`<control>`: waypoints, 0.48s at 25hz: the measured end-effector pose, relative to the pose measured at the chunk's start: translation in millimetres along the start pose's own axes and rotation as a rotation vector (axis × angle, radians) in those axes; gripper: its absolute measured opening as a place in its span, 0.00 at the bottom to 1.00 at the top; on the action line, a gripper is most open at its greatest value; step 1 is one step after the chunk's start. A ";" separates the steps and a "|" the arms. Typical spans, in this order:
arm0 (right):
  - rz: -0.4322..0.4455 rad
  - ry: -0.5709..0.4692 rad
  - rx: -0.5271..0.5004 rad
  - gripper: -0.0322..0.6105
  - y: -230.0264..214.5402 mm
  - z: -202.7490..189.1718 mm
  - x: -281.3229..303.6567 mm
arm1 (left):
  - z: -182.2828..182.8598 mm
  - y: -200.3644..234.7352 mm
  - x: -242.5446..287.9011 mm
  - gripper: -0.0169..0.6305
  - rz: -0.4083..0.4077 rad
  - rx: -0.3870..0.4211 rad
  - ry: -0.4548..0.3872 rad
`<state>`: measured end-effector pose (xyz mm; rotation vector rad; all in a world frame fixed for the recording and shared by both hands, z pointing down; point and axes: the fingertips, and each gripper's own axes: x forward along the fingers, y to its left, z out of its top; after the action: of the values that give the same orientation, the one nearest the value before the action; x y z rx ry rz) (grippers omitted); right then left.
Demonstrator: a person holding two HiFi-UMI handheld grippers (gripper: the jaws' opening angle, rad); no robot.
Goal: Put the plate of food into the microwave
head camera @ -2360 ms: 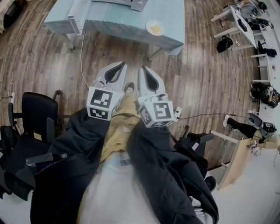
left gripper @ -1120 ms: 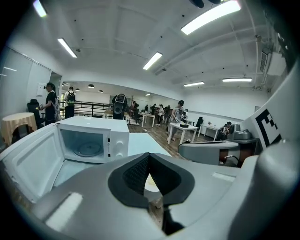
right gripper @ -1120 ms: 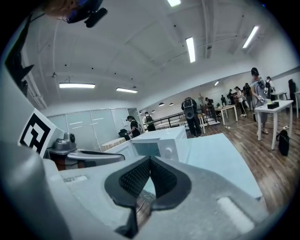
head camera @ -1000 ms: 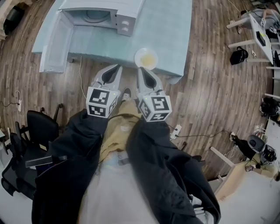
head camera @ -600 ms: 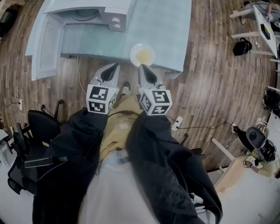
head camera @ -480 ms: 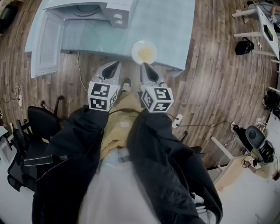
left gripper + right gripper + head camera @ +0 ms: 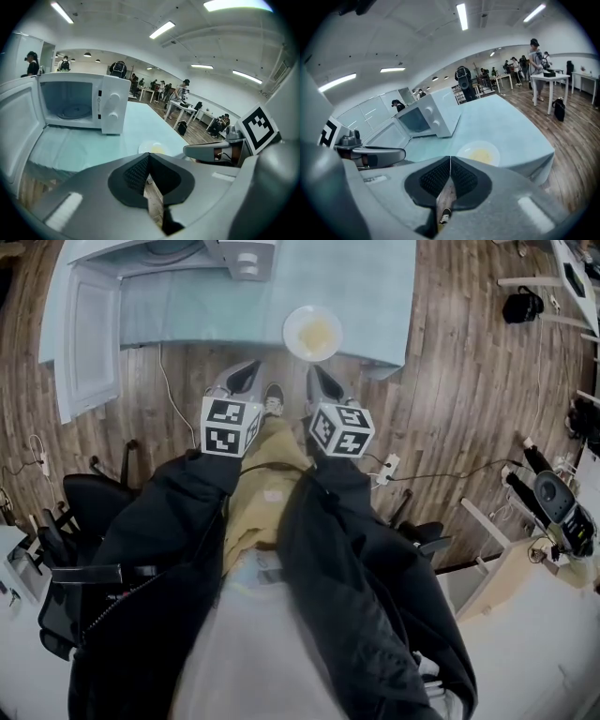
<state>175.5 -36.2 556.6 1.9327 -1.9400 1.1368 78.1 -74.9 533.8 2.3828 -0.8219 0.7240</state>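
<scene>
A white plate of yellow food [image 7: 313, 333] sits near the front edge of the light blue table [image 7: 375, 287], also seen as the plate [image 7: 152, 148] and the plate [image 7: 480, 153]. The white microwave [image 7: 234, 251] stands at the back left, its door [image 7: 84, 334] swung wide open; the microwave [image 7: 84, 101] shows an empty cavity with a glass turntable. My left gripper [image 7: 253, 366] and right gripper [image 7: 312, 370] hang side by side just short of the table edge, both shut and holding nothing. The right one points at the plate.
A cable [image 7: 167, 381] hangs from the table down to the wooden floor. Black office chairs [image 7: 84, 512] stand at my left. A power strip [image 7: 386, 468] lies on the floor at my right. Other tables and people fill the room's far side [image 7: 178, 96].
I have come closer to the table. The plate and microwave now lie just ahead of both grippers, which stay shut and side by side.
</scene>
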 end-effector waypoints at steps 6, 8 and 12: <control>-0.050 0.076 0.088 0.09 -23.7 -35.4 22.5 | -23.6 8.7 6.8 0.02 -0.002 -0.020 0.058; -0.060 0.091 0.114 0.10 -32.1 -42.0 28.9 | -28.1 11.0 9.0 0.02 0.003 -0.026 0.068; -0.071 0.124 0.151 0.14 -45.0 -52.7 42.1 | -40.8 16.0 12.2 0.02 0.018 -0.047 0.095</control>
<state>190.6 -30.7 636.0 1.9354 -1.7548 1.3838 62.8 -65.8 575.7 2.2834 -0.8126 0.8089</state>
